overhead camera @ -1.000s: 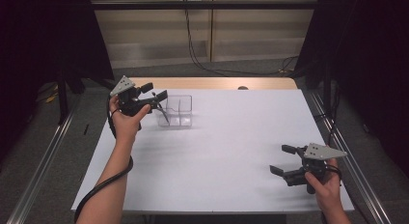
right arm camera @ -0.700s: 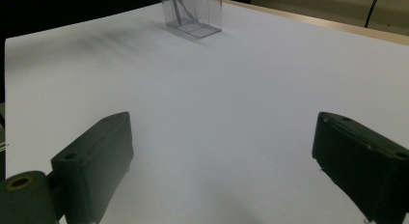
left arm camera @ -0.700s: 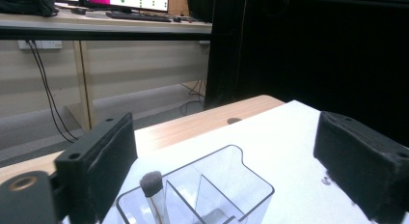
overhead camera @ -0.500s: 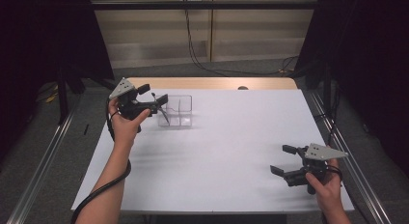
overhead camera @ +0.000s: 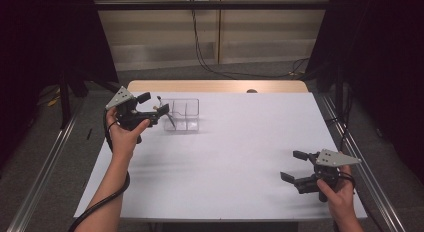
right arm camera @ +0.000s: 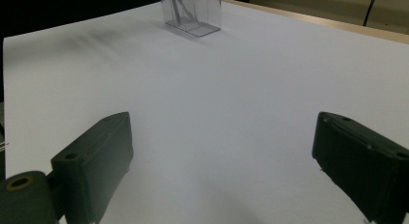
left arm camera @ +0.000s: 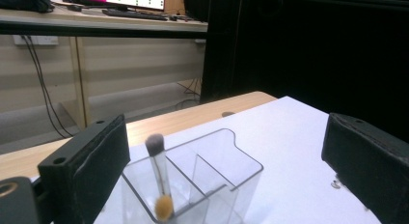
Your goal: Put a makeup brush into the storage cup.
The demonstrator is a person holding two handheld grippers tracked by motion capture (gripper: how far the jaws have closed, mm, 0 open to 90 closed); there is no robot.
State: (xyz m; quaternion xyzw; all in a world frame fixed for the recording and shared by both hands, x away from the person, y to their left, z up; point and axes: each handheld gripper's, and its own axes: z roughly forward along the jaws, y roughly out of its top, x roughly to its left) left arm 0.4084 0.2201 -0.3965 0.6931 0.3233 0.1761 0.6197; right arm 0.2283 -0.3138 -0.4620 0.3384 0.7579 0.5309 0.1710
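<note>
A clear plastic organizer (overhead camera: 185, 115) with several compartments stands at the back left of the white table (overhead camera: 235, 152). A makeup brush (overhead camera: 169, 118) leans in its left compartment, bristles up. My left gripper (overhead camera: 154, 104) hovers just left of the organizer and is open. Its jaws have just been opening and nothing is gripped. In the left gripper view the brush (left arm camera: 157, 172) stands free in the organizer (left arm camera: 212, 175), beyond the wide-apart jaws of the left gripper (left arm camera: 226, 151). My right gripper (overhead camera: 295, 165) rests open near the front right corner. The right gripper view shows the right gripper (right arm camera: 222, 137) over bare table, the organizer (right arm camera: 193, 11) far off.
A strip of wooden tabletop (overhead camera: 215, 86) runs along the back edge, with a small dark knob (overhead camera: 251, 91) on it. Metal rails (overhead camera: 40, 172) flank the table on both sides. A cable (overhead camera: 107, 202) trails from the left gripper along the forearm.
The left gripper's jaws have spread wider and the hand has drawn slightly back to the left from the organizer. The brush stays in its compartment. The right hand has not moved.
</note>
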